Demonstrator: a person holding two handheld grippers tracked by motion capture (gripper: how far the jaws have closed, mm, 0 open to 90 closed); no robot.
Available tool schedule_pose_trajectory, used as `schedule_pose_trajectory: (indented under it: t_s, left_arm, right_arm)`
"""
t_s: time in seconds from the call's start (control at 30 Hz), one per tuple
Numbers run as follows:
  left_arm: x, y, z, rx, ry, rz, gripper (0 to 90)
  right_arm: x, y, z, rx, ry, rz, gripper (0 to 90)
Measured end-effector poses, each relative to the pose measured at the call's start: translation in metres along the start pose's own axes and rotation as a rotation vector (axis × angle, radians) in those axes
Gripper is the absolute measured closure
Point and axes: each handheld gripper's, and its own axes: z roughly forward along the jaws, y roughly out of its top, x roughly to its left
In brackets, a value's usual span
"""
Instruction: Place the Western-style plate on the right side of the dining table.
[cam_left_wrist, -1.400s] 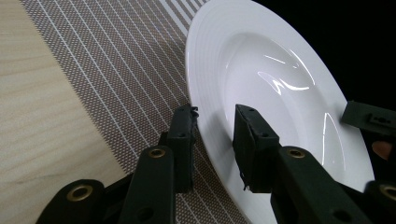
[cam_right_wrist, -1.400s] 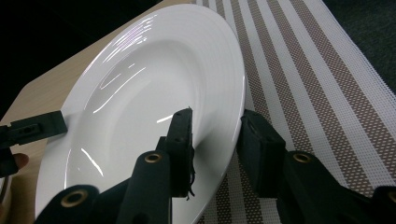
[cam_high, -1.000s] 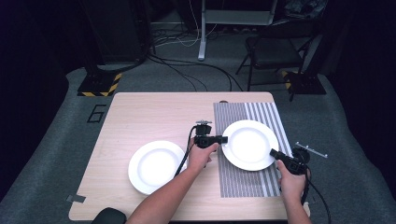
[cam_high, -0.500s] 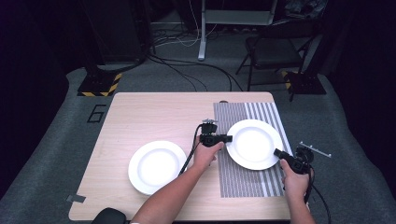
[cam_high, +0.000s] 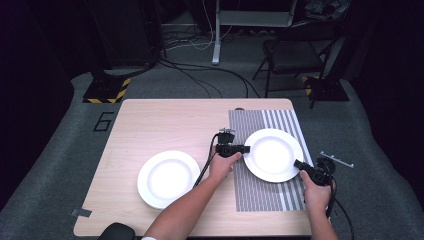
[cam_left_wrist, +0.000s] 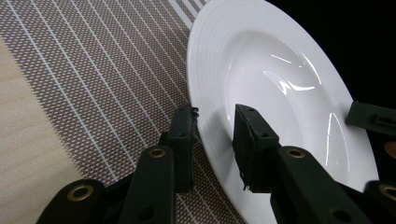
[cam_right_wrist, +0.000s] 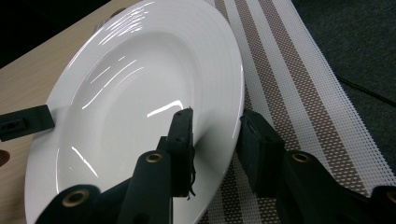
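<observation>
I see the worktop (cam_high: 150, 125) under both tongs. A striped mat (cam_high: 265, 195) lies below them. The right plate (cam_high: 272, 155) sits between them; left tongs (cam_high: 244, 149) and right tongs (cam_high: 298, 164) each pinch its rim. A second plate (cam_high: 167, 178) lies left of them.

The plate on the mat (cam_high: 273, 155) is plain glossy white, with faint ringed ridges round its rim and bright streaks of reflected light in its bowl. The second plate (cam_high: 168, 178) is the same white. The placemat (cam_high: 265, 192) is woven in brown-grey with thin white lines, turning to broad white bands along its far side. The surface (cam_high: 165, 125) is pale wood grain. The left gripper (cam_high: 246, 149) and the right gripper (cam_high: 298, 163) are matt black with brass-coloured rivets. The carpet (cam_high: 60, 150) is speckled grey, marked with a dark "6" (cam_high: 103, 121).
</observation>
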Motion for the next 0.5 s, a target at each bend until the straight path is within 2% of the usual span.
schedule_pose_trajectory:
  t_s: [0.03,0.23,0.33,0.37,0.5]
  left_arm:
    - [0.0007,-0.0003,0.0005,0.000,0.004,0.010,69.4]
    - [-0.0004,-0.0017,0.0034,-0.006,0.002,-0.002,69.4]
    - [0.0009,-0.0019,0.0044,0.001,0.014,0.015,69.2]
    - [0.0005,-0.0023,0.0050,0.000,0.015,0.006,69.3]
    - [-0.0003,-0.0026,0.0065,-0.001,0.021,0.017,68.8]
  right_arm:
    - [0.0006,-0.0004,0.0002,0.001,-0.005,0.004,66.4]
    - [-0.0025,-0.0026,0.0016,0.001,-0.008,0.007,66.4]
    - [-0.0035,-0.0033,0.0035,0.012,-0.011,0.005,66.3]
    - [-0.0037,-0.0041,0.0048,0.017,-0.014,0.002,66.2]
    - [-0.0041,-0.0047,0.0060,0.016,-0.022,0.001,65.8]
